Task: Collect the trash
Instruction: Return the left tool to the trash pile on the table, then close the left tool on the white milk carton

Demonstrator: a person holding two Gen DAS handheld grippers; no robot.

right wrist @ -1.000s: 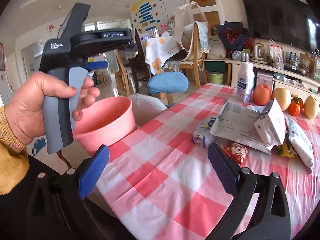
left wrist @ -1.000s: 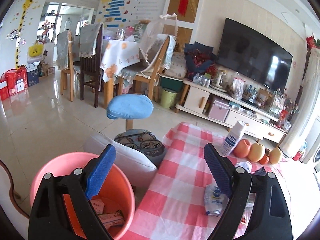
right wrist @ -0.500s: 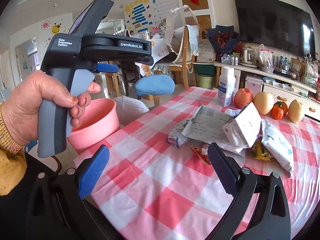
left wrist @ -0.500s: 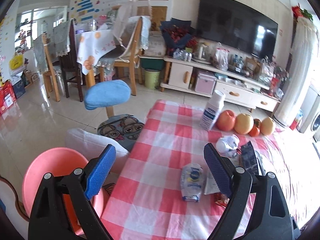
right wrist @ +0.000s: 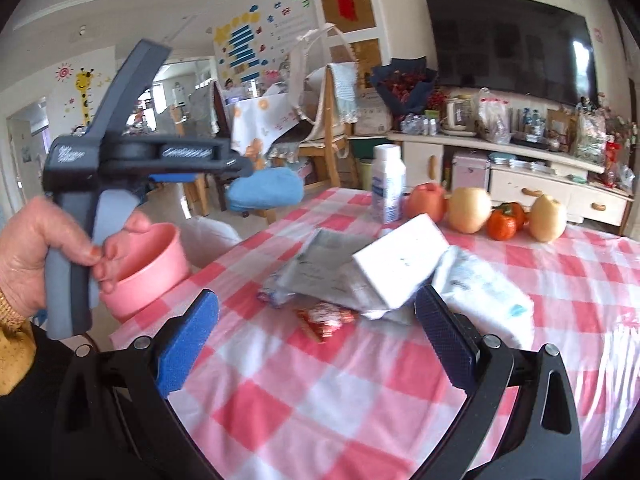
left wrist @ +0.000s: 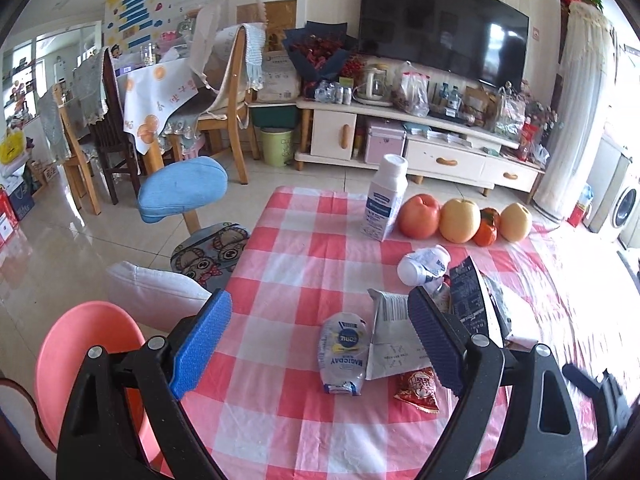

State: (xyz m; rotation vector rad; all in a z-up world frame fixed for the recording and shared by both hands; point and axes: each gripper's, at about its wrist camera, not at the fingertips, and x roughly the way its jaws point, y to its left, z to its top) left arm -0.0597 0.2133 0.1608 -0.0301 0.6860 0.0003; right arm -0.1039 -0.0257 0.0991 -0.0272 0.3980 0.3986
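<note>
Red-and-white checked cloth covers the counter [left wrist: 304, 264], which stands in a living room with a television and a low cabinet behind it. Both claws are seen wide open and empty: the left claw [left wrist: 320, 344] is held over the near edge of the counter, pointed down at the litter, and the right claw [right wrist: 318, 344] is held over the same near edge, nothing between its pads. From the right wrist view the person's left hand [right wrist: 36, 256] is seen wrapped round the handle of the left tool.

Just beyond the left claw a clear plastic wrapper [left wrist: 343, 354] lies flat, with a grey-white paper carton [left wrist: 390, 336] touching it on one side and a small red packet [left wrist: 416, 390] near the front edge. Behind these a crumpled white bottle [left wrist: 424, 266] and a dark wrapper [left wrist: 468, 300] are piled together. A white box [right wrist: 402, 264] and a pale pouch [right wrist: 484, 292] are shown in the right wrist view, resting on the same heap.

Along the far edge an upright white bottle [left wrist: 385, 200] and a row of fruit [left wrist: 460, 220] are placed; these look like keepers rather than trash.

Off the left edge of the counter, lower down, a pink bin [left wrist: 84, 360] is waiting. Its contents cannot be made out from here. Nothing is gripped, so the heap is judged still to be cleared, piece by piece.
</note>
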